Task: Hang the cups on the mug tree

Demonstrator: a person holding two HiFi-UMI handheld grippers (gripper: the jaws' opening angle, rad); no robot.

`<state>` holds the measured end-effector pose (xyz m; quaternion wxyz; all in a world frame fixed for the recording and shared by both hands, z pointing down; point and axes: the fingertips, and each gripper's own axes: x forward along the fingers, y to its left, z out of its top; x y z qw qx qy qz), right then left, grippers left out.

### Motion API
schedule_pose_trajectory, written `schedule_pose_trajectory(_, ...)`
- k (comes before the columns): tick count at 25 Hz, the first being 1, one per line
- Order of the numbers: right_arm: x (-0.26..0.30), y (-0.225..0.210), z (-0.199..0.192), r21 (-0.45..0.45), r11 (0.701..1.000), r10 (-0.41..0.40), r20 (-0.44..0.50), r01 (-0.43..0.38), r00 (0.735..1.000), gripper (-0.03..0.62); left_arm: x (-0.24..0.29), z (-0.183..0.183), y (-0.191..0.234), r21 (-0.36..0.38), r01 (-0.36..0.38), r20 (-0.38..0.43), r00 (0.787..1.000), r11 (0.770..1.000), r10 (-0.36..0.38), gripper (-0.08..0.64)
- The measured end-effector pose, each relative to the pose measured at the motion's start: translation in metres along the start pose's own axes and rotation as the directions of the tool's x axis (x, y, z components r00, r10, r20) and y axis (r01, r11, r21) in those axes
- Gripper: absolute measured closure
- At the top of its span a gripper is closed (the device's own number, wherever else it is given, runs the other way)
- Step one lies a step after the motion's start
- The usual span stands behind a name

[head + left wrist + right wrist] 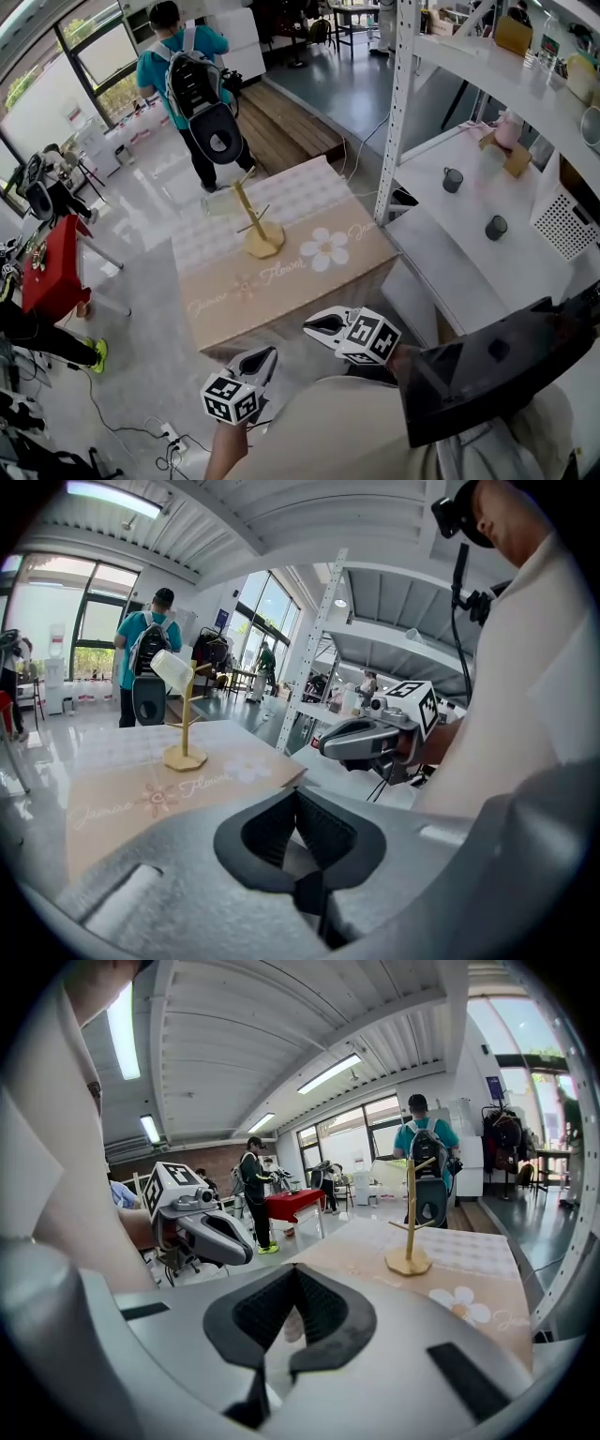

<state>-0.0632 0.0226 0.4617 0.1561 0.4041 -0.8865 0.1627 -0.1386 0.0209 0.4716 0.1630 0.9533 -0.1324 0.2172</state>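
A wooden mug tree (253,228) stands on the table (309,281) with a pale cup (217,201) hanging from its left peg. Both grippers are held close to my body, short of the table's near edge. My left gripper (267,355) is shut and empty, and so is my right gripper (310,325). The left gripper view shows the tree (187,726) with its cup (172,670) far ahead, past the closed jaws. In the right gripper view the tree (410,1215) stands ahead to the right. Two dark cups (453,179) (496,227) sit on a white shelf (525,272) to the right.
A person with a backpack (199,89) stands just beyond the table's far edge. A white shelving upright (404,84) rises at the table's right. A red table (52,267) and cables are on the floor to the left.
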Motion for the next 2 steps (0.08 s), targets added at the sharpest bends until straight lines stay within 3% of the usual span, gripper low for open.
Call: schedule_pose_trajectory(2,0.0010,-0.0025,0.0007,-0.001,1.000,-0.001,-0.001,0.001,1.000,0.578,0.0010,0.0010,0.0030,0.000,-0.002,0.000,1.000,1.000,0.002,0.552)
